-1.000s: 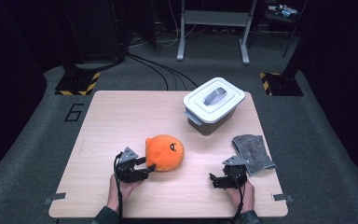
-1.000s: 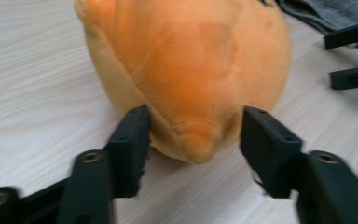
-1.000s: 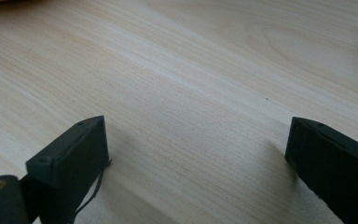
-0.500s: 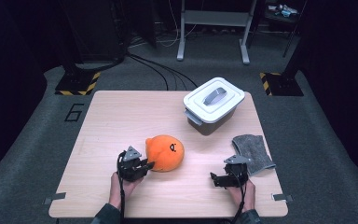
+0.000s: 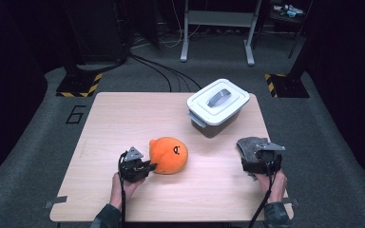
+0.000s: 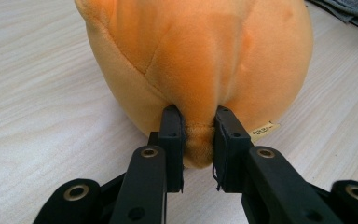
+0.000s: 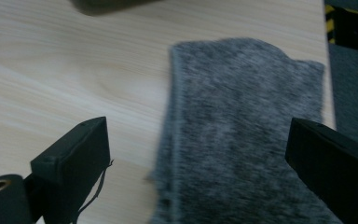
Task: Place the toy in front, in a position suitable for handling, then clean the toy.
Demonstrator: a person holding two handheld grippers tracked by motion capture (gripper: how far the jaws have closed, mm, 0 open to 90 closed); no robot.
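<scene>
The table [image 5: 123,123] carries a white lidded box [image 5: 217,105] at the back. In front of the box, to its left, lies the orange plush toy [image 5: 169,154]; it looks light and soft. The left gripper [image 6: 199,135] has just been closing and pinches a small fold at its base. In front of the box, to its right, the right gripper [image 7: 196,163] hangs spread wide above a limp grey cloth [image 7: 242,130].
</scene>
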